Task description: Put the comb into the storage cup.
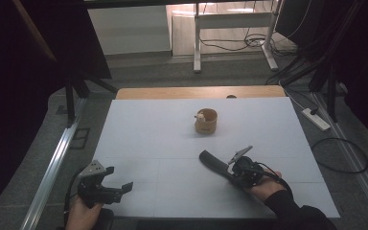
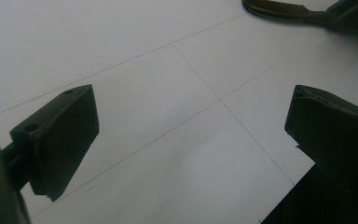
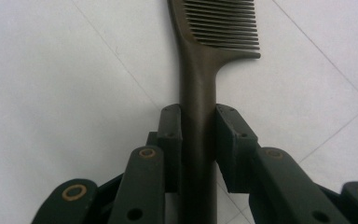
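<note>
Fingers (image 3: pixel 170 140) of right gripper (image 3: pixel 198 122) clamped on comb (image 3: pixel 200 93) handle, comb's long axis carried straight ahead toward cup (image 1: pixel 206 120), teeth leading, low over table (image 1: pixel 143 139). Left gripper (image 2: pixel 191 126) held wide, nothing between jaws, well apart at near-left edge.

I see grey carpeted floor (image 1: pixel 172 72), a white-legged metal frame (image 1: pixel 197 43) beyond, black cables (image 1: pixel 249 43), and a white power strip (image 1: pixel 316 120) right of the desk.

a lab-like workroom: bare white table (image 1: pixel 139 134), dark curtains (image 1: pixel 38 43), floor cables (image 1: pixel 340 158), power strip (image 1: pixel 316 120).
</note>
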Motion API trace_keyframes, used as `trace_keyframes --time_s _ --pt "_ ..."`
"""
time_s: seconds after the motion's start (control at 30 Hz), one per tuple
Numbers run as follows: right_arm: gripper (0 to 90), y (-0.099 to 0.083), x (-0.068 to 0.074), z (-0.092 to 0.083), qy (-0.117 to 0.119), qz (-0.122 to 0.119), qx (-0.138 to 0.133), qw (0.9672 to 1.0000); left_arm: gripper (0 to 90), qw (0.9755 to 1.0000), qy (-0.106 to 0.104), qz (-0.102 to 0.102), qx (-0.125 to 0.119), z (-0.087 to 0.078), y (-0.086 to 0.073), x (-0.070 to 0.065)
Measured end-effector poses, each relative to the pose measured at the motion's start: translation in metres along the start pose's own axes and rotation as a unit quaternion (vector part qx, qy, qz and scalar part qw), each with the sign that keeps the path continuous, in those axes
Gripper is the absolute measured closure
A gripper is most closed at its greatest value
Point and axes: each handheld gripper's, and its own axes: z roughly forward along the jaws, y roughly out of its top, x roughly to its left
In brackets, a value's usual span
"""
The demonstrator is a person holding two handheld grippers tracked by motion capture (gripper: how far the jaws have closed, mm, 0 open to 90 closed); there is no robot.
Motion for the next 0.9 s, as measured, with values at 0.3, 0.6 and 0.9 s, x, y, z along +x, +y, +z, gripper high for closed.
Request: trace_keyframes --time_s 0.3,0.6,0.9 --pt "72.5 -0.001 0.001 -0.008 -0.005 -0.008 -0.023 0.9997 2.5 0.9999 -0.012 -0.009 -0.004 -0.001 0.0 0.002" --pt "72.5 -0.002 0.006 -0.016 -0.018 -0.03 -0.05 0.9981 1.1 0.9995 -0.024 0.017 -0.014 0.0 0.006 -0.006" --pt "72.5 -0.004 0.008 -0.028 -0.027 -0.039 -0.089 0.9949 0.0 0.998 -0.051 0.028 -0.026 0.006 0.015 -0.007"
